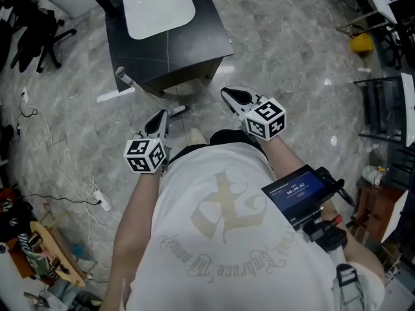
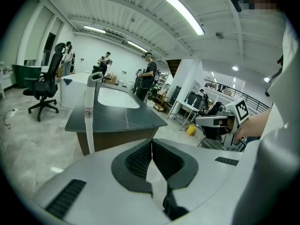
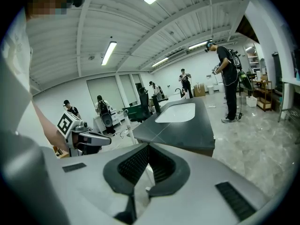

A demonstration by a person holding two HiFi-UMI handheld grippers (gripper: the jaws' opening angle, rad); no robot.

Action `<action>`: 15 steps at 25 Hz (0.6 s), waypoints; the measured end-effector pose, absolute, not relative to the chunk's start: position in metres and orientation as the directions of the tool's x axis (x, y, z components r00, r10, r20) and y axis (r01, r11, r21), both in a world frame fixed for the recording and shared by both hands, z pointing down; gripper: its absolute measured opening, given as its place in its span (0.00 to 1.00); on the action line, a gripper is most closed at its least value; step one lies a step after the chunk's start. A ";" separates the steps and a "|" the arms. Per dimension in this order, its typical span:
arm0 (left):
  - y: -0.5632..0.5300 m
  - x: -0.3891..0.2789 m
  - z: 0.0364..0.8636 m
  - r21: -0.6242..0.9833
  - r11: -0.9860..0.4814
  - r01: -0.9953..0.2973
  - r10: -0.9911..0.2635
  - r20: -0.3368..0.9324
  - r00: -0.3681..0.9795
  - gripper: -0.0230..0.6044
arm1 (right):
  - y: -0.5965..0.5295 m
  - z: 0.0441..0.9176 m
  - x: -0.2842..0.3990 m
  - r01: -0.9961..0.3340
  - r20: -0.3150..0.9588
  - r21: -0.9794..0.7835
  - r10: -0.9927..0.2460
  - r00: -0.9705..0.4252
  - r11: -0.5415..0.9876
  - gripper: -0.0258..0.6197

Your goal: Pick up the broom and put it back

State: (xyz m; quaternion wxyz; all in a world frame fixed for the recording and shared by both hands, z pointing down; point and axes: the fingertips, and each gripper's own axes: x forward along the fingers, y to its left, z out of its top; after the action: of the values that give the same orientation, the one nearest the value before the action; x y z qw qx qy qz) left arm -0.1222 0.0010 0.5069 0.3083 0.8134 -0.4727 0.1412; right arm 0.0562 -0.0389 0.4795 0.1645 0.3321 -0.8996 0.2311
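**Reaching for an upright broom, ahead and left of the left tool**

The broom (image 2: 88,114) is seen standing nearly upright, its long axis vertical, leaned against the near corner of the dark surface (image 2: 123,120). It lies ahead of the left tool (image 2: 151,146) and to its left. That tool is judged the nearer, the right tool (image 3: 148,149) being farther off. Both tools are pressed together with nothing pinched, and the broom is touched by neither.

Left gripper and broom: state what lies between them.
Only bare floor lies between the left gripper and the broom leaning on the dark table; the head view shows it.
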 end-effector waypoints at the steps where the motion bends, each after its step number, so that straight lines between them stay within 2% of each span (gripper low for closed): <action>1: 0.000 -0.127 0.508 0.370 -0.355 -0.859 -0.685 0.522 0.508 0.06 | -0.041 0.479 0.053 -0.672 0.451 -0.304 -0.519 -0.726 0.675 0.07; 15: -0.008 -0.170 0.531 0.374 -0.214 -0.902 -0.731 0.552 0.402 0.06 | -0.070 0.484 0.019 -0.607 0.469 -0.297 -0.441 -0.765 0.737 0.07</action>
State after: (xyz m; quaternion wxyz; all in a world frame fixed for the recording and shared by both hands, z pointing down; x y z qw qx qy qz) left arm -0.1705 -0.0077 0.5312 0.3327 0.7682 -0.5315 0.1290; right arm 0.0187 -0.0702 0.4838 0.1874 0.2872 -0.9129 0.2215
